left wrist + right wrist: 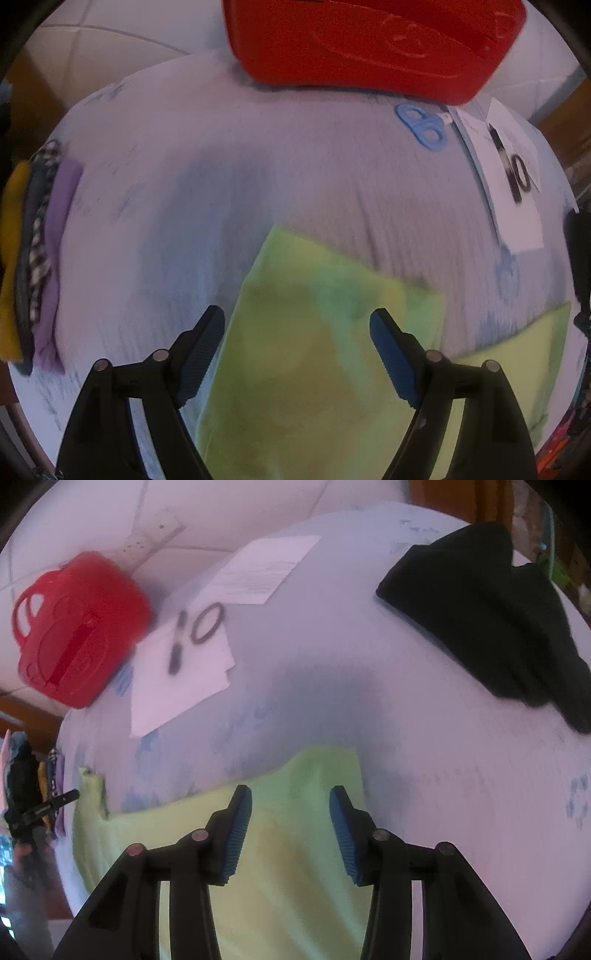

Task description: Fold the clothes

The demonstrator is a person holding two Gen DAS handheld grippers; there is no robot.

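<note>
A lime-green cloth garment (314,332) lies spread on the pale blue-white tabletop (184,184), directly under both tools; the left tool (297,354) hangs over it with jaws apart and empty; the right tool (291,834) likewise; ahead of the right tool lies white paper marked "10" (177,679); beyond it to the left, a red plastic case (77,627); a black folded garment (491,620) ahead to its right.

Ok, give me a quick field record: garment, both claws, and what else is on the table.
garment: lime-green cloth, lying on the table
left claw: open, above the cloth
right claw: open, above the cloth
stack: folded clothes at the table's left edge
other: red case, dark garment, paper sheets
</note>
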